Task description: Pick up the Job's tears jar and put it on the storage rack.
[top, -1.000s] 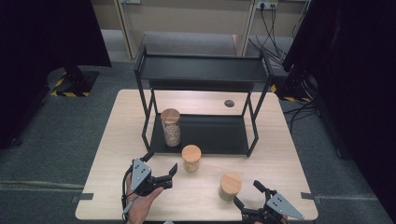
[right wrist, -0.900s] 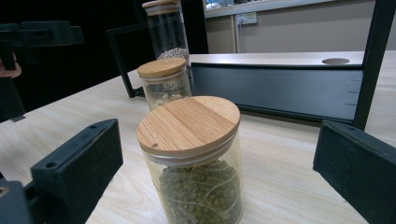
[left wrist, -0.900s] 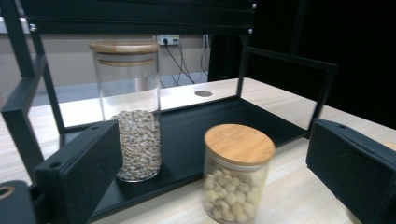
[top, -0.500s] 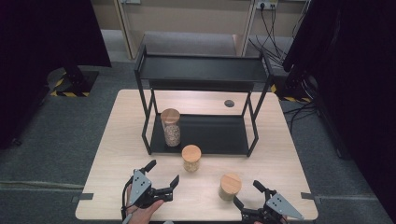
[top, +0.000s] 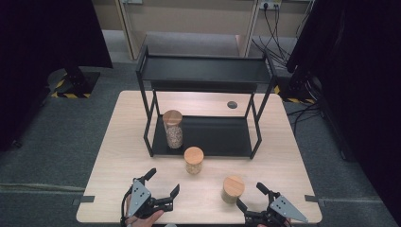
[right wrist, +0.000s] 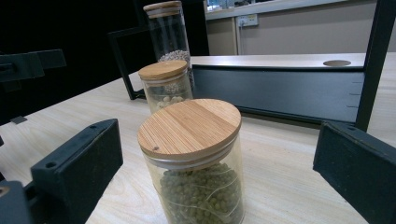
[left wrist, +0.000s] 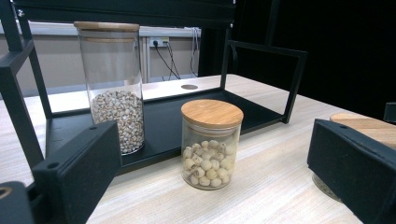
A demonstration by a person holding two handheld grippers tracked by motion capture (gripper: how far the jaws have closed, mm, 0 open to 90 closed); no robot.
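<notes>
Pale wood surface on grey carpet — black rack at centre, three jars before it, left tongs and right tongs gaping, empty.

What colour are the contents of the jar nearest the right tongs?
Green, like small peas, in the jar; clearest in the right gripper view.
</notes>
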